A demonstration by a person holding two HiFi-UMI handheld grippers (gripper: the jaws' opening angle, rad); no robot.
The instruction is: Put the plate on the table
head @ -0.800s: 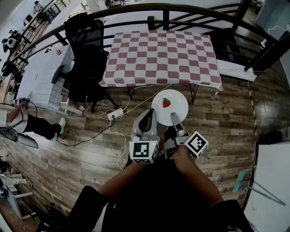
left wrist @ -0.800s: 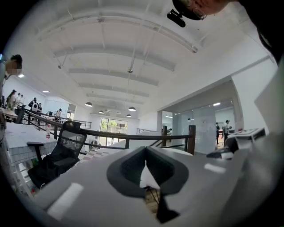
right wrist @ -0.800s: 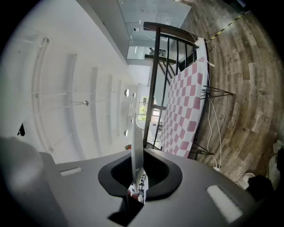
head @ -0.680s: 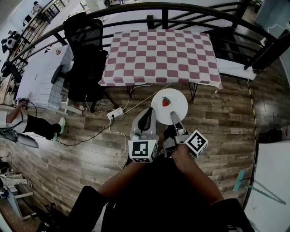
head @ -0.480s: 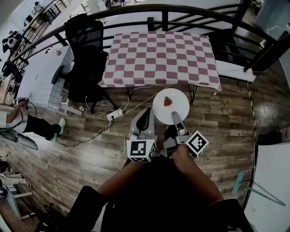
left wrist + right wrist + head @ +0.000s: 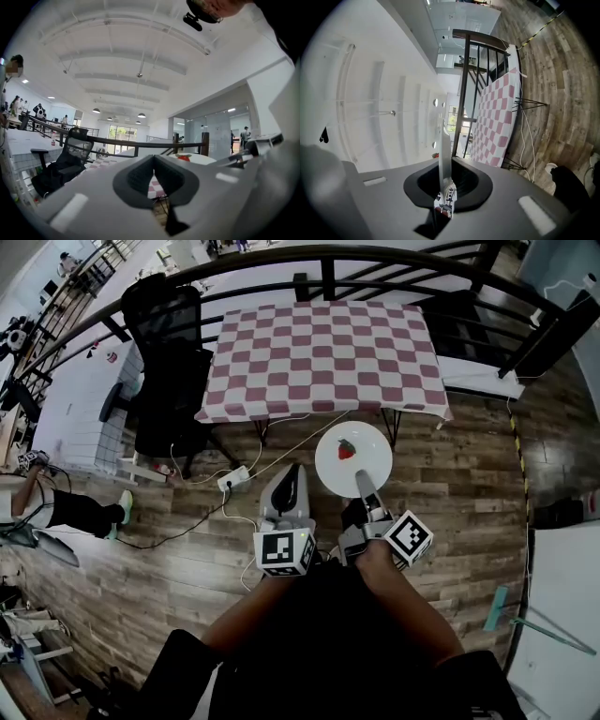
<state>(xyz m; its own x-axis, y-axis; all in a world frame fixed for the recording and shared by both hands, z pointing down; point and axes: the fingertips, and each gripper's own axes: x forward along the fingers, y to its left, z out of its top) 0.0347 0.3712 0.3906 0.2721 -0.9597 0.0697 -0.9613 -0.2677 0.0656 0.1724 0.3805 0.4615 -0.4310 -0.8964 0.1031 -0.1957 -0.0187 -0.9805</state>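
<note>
The white plate (image 6: 353,457) is off the counter (image 6: 319,362). It hangs level in the air over the wooden floor (image 6: 141,559), just short of the counter's near edge. A red strawberry (image 6: 346,449) lies on the plate, a little towards its far side.

The right gripper (image 6: 362,482) holds the plate by its near rim. In the right gripper view the plate shows edge-on as a thin pale blade between the two dark pads, and the jaws are pinching it. The person's right hand (image 6: 380,563) is behind the marker cube (image 6: 409,537) on that gripper.

The left gripper (image 6: 286,482) is just beside the plate on its left and does not touch it. Its jaws are pressed together at the tips with nothing between them. Only the red-and-white cloth shows through the gap behind the tips in the left gripper view. That gripper's marker cube (image 6: 282,552) sits close to the right one, above the person's dark lap.

The counter is covered with a checked cloth of dull red and white, and nothing lies on it. A black railing (image 6: 281,257) curves behind it. A black office chair (image 6: 173,352) stands at the counter's left end. On the floor below the counter's near edge lies a white power strip (image 6: 234,479), with cables (image 6: 187,526) trailing from it. At the far left of the head view, another person's leg (image 6: 84,507) reaches in over the floor.
</note>
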